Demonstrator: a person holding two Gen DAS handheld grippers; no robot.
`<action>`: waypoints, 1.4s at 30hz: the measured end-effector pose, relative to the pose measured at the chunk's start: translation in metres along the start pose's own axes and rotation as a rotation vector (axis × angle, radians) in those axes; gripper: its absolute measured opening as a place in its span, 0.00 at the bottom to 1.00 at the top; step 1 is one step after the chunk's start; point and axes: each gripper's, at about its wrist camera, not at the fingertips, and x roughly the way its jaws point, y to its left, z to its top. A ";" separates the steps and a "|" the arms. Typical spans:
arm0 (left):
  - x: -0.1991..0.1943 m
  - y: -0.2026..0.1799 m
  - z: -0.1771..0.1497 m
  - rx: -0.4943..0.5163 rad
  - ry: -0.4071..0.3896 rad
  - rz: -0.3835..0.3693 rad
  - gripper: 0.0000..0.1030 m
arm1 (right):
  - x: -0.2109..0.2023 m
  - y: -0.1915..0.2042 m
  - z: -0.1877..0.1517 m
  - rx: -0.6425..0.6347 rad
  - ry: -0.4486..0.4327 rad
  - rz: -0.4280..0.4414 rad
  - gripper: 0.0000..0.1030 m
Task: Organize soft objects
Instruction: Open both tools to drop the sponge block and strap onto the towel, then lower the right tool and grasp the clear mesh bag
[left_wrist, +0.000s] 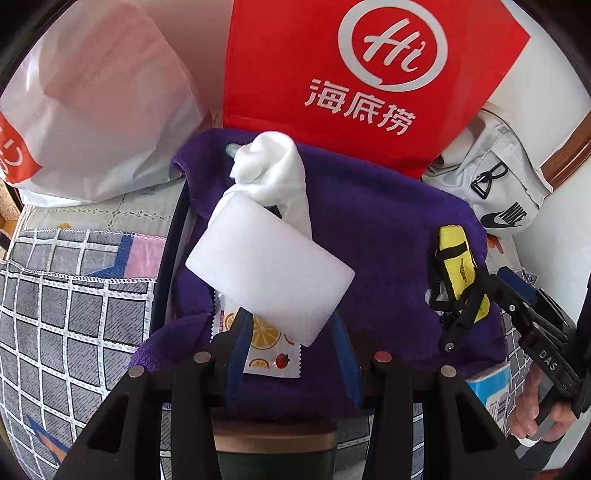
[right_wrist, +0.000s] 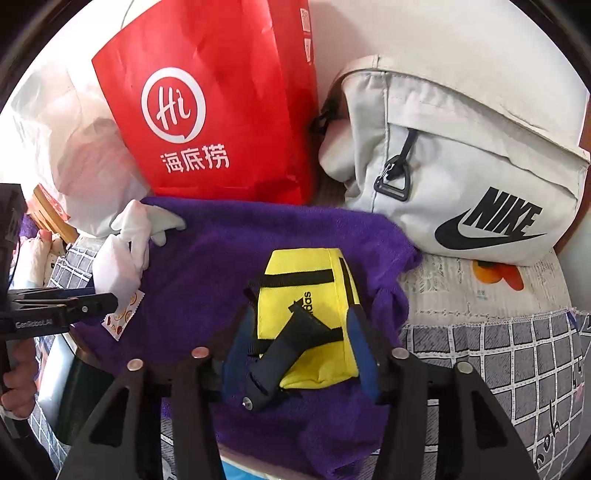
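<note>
Right tool (right_wrist: 299, 354) released, jaws straddling yellow pouch (right_wrist: 306, 295) at frame centre on purple towel (right_wrist: 207, 258); left tool (left_wrist: 288, 332) grasping white sponge (left_wrist: 269, 266), whose loose overhang may slip out.

Each fisheye camera sits behind its own gripper's fingers, looking steeply down and forward at close range. The left wrist view faces the purple towel (left_wrist: 369, 206) – the right wrist view sees it from the other side. Both share the red bag (left_wrist: 351, 74), the yellow pouch (right_wrist: 306, 295) and the grey Nike bag (right_wrist: 461, 177) – each also catches the other gripper at its edge.
</note>
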 end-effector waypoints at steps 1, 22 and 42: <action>0.004 0.000 0.001 -0.004 0.018 0.001 0.42 | -0.001 -0.002 0.000 0.006 -0.003 0.005 0.56; -0.047 0.016 -0.027 -0.055 -0.021 0.009 0.67 | -0.051 0.004 -0.007 0.030 -0.074 -0.006 0.78; -0.142 0.013 -0.120 -0.047 -0.132 0.023 0.67 | -0.141 0.056 -0.080 0.025 -0.097 0.109 0.79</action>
